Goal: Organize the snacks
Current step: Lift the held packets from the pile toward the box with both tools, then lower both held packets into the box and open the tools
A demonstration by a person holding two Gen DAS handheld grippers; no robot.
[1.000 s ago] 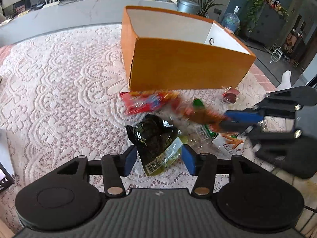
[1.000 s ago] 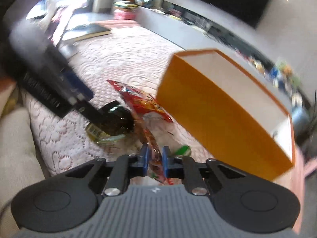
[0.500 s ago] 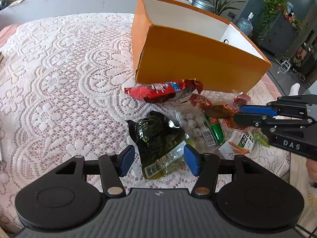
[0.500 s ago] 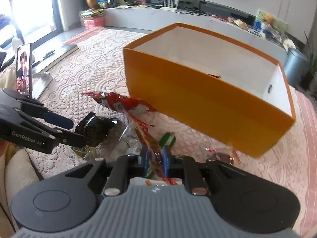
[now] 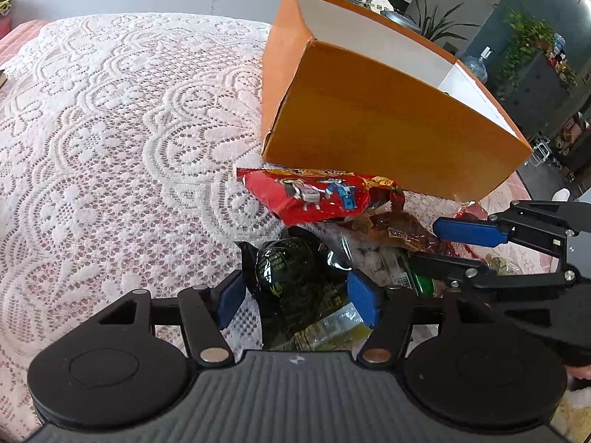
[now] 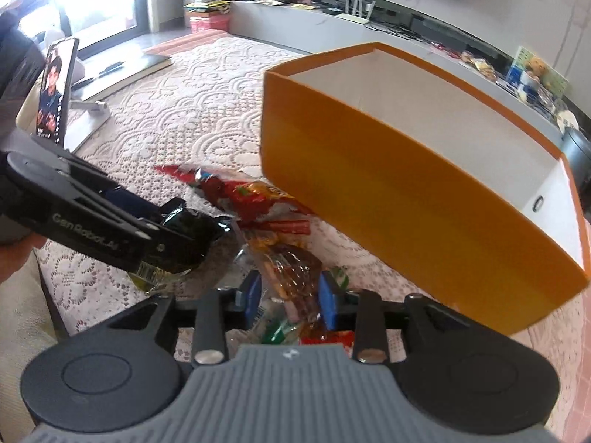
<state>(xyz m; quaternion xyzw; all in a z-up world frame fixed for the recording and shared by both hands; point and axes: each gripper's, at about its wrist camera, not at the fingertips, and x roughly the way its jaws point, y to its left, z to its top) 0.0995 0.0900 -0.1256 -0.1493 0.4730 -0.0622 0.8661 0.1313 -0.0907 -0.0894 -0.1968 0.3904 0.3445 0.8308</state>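
- Plainly, in the left wrist view the left tool (image 5: 295, 297) stands wide open, its blue pads either side of the dark green packet (image 5: 291, 277) and not yet pressing it; nothing is held.
- The packet lies at the near edge of the snack pile on the lace-covered tabletop (image 5: 110, 147), with the red packet (image 5: 317, 193) beyond it and the orange box (image 5: 388, 129) farther still, just behind the pile.
- A good grasp would likely close on the packet's bulging middle, not its slack clear end, then lift straight so the neighbouring wrappers are not dragged along.
- The packet's near end is cut off behind the tool's body, and the box floor cannot be seen from here.
- In the right wrist view the right tool (image 6: 290, 295) is partly open around a crinkled brown wrapper (image 6: 291, 269); the pads appear just beside it, and whether they touch cannot be told.
- To carry it well, the tool should probably pinch firmly before rising, then clear the box's near wall.
- This view is soft and blurred, so the labels are unreadable; the wrappers under the tool overlap, and their edges are hard to separate.
- The box's white inside shows only its upper walls; any contents are hidden.
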